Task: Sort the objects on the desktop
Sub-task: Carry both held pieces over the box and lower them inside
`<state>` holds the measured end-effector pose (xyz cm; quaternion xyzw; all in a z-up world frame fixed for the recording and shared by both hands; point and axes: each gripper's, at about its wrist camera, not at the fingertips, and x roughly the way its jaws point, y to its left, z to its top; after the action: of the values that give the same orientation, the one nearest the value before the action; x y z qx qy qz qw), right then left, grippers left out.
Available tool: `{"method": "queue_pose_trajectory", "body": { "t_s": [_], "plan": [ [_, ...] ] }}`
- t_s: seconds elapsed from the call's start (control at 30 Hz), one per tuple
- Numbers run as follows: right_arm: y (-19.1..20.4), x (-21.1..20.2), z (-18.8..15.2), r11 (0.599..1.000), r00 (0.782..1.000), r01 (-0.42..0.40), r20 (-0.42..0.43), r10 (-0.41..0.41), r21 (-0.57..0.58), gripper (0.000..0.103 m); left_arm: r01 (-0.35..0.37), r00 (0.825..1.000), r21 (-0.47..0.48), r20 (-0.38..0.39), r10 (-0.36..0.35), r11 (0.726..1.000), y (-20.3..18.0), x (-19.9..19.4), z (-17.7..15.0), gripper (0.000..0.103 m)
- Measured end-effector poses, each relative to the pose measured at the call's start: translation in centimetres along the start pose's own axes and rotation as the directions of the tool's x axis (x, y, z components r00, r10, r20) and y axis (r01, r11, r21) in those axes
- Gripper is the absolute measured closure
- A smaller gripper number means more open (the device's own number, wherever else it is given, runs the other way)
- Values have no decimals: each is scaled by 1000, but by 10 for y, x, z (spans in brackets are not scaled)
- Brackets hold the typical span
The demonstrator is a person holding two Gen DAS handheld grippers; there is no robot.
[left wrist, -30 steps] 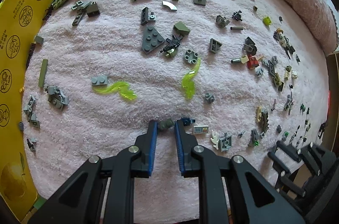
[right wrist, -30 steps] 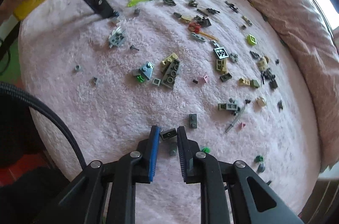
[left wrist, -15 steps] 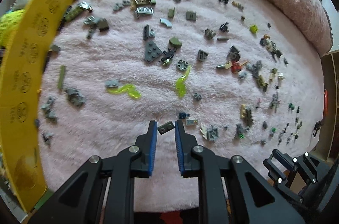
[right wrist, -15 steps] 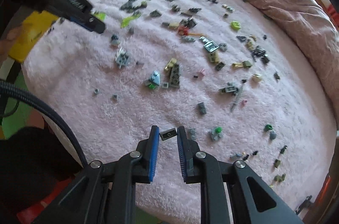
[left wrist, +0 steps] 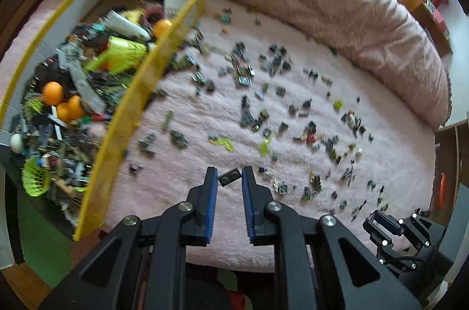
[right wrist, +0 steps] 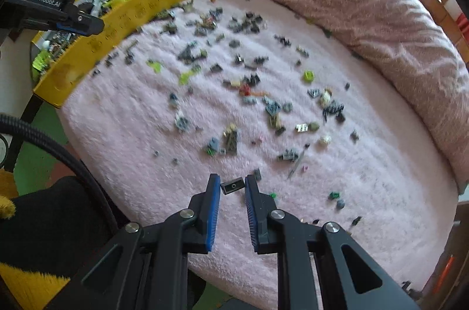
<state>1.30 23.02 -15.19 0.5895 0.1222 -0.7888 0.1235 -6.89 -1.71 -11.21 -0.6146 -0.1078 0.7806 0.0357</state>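
My left gripper (left wrist: 229,176) is shut on a small dark grey two-stud plate (left wrist: 229,177), held high above the pink fleece (left wrist: 181,172). My right gripper (right wrist: 232,185) is shut on a small black brick piece (right wrist: 232,185), also lifted off the fleece. Several small grey, black and lime bricks (left wrist: 249,119) lie scattered over the fleece below. A yellow cardboard box (left wrist: 132,116) full of mixed toy parts stands at the left. In the right wrist view the left gripper (right wrist: 88,23) hovers by the box (right wrist: 96,46). The right gripper (left wrist: 401,231) shows at the lower right of the left wrist view.
A bunched pink blanket (left wrist: 293,2) rims the far side of the fleece. Orange balls (left wrist: 52,93) and a lime basket (left wrist: 36,178) lie in the box. A black cable (right wrist: 58,154) and a dark sleeve (right wrist: 49,222) are at lower left. Green floor (left wrist: 41,245) shows beyond the near edge.
Both grippers have risen from the fleece with their pieces held. The left one climbed further and swung left, so the inside of the yellow box has come into view.
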Motion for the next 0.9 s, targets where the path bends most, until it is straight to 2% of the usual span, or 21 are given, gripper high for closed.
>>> {"method": "queue_pose_trajectory", "body": {
  "t_s": [0.13, 0.3, 0.63, 0.9],
  "plan": [
    [15, -17, 21, 999, 1000, -8, 17, 9, -40, 86, 11, 999, -33, 52, -9, 999, 30, -29, 7, 86],
    [51, -27, 54, 995, 999, -22, 27, 25, -101, 86, 3, 997, -85, 78, 4, 996, 80, -48, 21, 86],
    [149, -26, 142, 976, 995, -74, 44, 85, -205, 86, -40, 994, -223, 93, 62, 974, 195, -47, 45, 86],
    [206, -6, 208, 967, 990, -128, 26, 137, -223, 86, -104, 989, -246, 79, 127, 964, 273, -32, 90, 86]
  ]
}}
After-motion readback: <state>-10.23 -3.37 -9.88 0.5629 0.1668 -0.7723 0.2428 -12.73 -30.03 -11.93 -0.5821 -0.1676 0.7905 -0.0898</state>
